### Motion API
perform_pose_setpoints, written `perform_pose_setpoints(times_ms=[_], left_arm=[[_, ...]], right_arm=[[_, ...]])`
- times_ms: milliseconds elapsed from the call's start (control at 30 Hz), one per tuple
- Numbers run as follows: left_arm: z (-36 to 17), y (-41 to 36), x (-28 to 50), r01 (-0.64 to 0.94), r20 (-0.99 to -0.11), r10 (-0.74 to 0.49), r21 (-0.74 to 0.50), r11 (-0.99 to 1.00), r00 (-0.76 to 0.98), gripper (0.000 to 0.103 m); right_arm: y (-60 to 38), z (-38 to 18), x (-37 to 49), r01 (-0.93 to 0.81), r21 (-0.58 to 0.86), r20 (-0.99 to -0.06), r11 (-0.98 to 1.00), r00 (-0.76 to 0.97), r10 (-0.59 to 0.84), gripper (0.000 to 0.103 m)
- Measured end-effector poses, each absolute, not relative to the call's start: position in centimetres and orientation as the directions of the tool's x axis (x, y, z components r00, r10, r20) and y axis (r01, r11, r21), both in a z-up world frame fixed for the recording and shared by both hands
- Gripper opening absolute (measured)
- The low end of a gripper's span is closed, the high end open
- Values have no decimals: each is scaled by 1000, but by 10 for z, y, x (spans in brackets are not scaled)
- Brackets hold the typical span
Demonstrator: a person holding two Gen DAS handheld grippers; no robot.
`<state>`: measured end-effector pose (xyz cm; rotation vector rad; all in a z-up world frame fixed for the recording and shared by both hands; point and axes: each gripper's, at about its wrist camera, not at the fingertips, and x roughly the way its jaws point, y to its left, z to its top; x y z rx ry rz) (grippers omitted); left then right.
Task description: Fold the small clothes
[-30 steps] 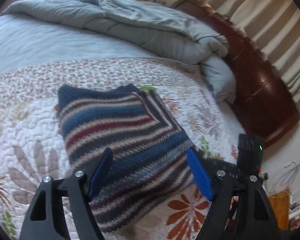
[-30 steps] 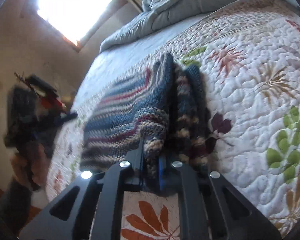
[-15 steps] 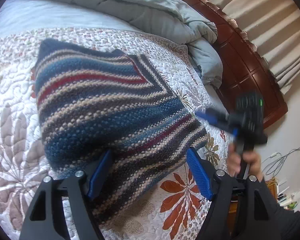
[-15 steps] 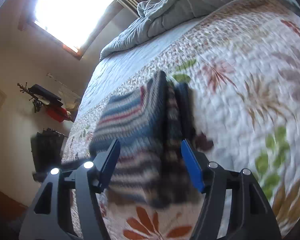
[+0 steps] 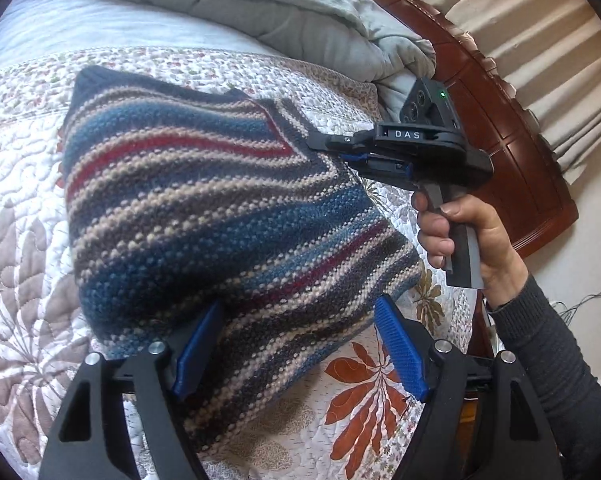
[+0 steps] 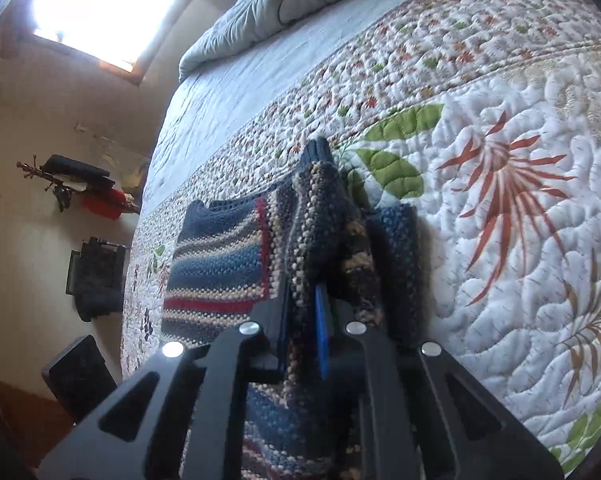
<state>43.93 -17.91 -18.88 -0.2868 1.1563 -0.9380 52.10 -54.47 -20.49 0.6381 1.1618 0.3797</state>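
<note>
A folded knit sweater point(image 5: 204, 208) with blue, red and cream stripes lies on the floral quilt point(image 5: 28, 240). My left gripper point(image 5: 296, 316) hangs open over the sweater's near edge, and its blue pads touch nothing. At the sweater's far right corner, my right gripper point(image 5: 340, 148) is held by a person's hand point(image 5: 472, 240). In the right wrist view the right gripper point(image 6: 312, 292) has its jaws closing on a raised fold of the sweater point(image 6: 216, 264), with knit pinched between the pads.
A rumpled grey duvet point(image 5: 260, 12) lies along the far side of the bed. A dark wooden bed board point(image 5: 512, 152) and curtains point(image 5: 540, 40) stand to the right. In the right wrist view the quilt point(image 6: 500, 240) stretches bare to the right.
The right gripper let go of the sweater's edge, opened, moved along that edge and shut on the knit again. The left gripper sank closer to the sweater and stayed open.
</note>
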Motion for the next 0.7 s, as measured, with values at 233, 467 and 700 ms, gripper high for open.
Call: perform_pose_setpoints(times_ms=[233,467,700], left_arm=[[-177,-173,437,496,-636,-765,-636,592,98,77],[-173,-148,455,441,-622,-772,-661,608,132,78],[-175,-149,454,435,-629,-765,-656,617,136,78]], right_arm=[[-567,-222,503,119,648,-729,753,384,566,11],[-576,-213,479,111,705,-680,700,387,623,66],[-580,-221,451,130,769,-634,626,280,721,65]])
